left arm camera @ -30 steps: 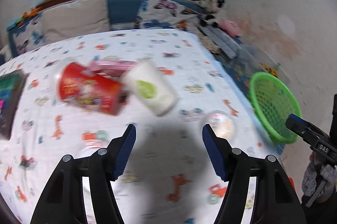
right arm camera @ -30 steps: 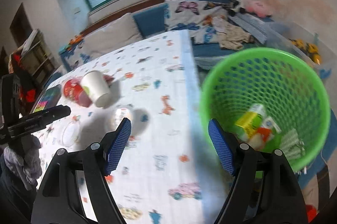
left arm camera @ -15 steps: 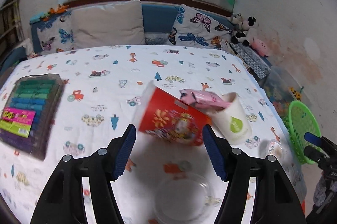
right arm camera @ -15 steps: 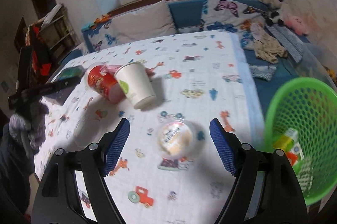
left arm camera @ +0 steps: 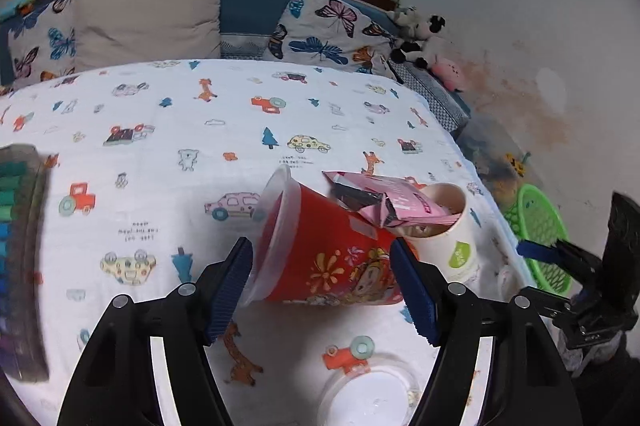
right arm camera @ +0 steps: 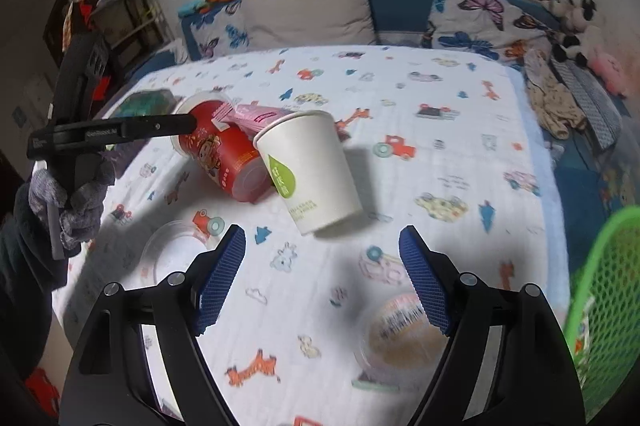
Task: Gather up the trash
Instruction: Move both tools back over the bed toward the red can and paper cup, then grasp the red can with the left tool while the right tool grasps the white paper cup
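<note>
Red and glossy, the noodle tub [left arm camera: 320, 258] lies on its side on the printed cloth [left arm camera: 168, 129], its pale plastic rim turned to my left and its narrow base against the white paper cup [left arm camera: 452, 226]. My left gripper [left arm camera: 320, 286] stands wide, one ribbed blue pad at the tub's rim and the other near its base, and I cannot tell whether either pad touches. The paper cup, marked with a green leaf, also lies tipped; a crumpled pink wrapper [left arm camera: 392, 201] sticks out of its mouth and rests across the tub's side. From the right wrist view the cup [right arm camera: 312, 165] is a smooth tapered cone lying beside the tub [right arm camera: 224, 153], with the wrapper [right arm camera: 256, 115] behind them. My right gripper [right arm camera: 322, 286] is wide too and holds nothing, hovering over bare cloth just short of the cup. Two clear plastic pieces lie nearer me: a shallow round lid [right arm camera: 172, 254] on the left and a small round pudding cup [right arm camera: 400, 334] with a printed foil top under my right finger. That makes five pieces of trash on the cloth. The green mesh basket [right arm camera: 604, 298] stands off the cloth's right edge; something pale and orange shows low inside it through the mesh. A dark box of coloured pens [left arm camera: 16, 234] lies at the far left.
</note>
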The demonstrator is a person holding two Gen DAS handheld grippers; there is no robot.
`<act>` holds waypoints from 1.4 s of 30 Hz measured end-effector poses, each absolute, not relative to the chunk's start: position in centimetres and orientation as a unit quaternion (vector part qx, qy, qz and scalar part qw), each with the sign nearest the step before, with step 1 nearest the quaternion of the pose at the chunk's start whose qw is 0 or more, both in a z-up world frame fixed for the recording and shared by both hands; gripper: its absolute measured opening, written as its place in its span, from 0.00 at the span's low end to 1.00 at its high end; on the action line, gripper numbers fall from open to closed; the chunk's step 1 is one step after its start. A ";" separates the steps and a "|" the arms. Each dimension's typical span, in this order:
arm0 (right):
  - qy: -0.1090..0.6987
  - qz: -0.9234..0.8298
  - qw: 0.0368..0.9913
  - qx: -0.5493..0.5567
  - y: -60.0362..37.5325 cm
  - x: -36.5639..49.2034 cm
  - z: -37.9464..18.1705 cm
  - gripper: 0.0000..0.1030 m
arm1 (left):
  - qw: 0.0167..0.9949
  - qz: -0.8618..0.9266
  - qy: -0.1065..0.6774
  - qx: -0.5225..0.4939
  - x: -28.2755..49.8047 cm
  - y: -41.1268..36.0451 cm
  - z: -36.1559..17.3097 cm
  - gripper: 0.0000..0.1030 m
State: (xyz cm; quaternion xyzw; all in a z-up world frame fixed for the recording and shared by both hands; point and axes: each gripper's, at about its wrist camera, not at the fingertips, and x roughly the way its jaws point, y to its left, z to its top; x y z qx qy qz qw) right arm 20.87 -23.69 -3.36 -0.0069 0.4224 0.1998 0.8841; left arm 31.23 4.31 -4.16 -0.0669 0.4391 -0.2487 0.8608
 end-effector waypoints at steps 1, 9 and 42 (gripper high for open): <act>0.427 0.201 0.881 -0.014 -23.3 21.5 -3.6 0.77 | 0.858 -0.257 0.440 -0.066 31.4 4.2 -4.3 0.67; 0.451 0.214 0.865 -0.059 -20.7 25.5 -5.3 0.77 | 0.838 -0.297 0.452 -0.070 32.7 3.6 -5.8 0.67; 0.435 0.199 0.876 -0.065 -21.0 21.8 -4.4 0.57 | 0.833 -0.305 0.443 -0.128 27.3 3.9 -5.0 0.08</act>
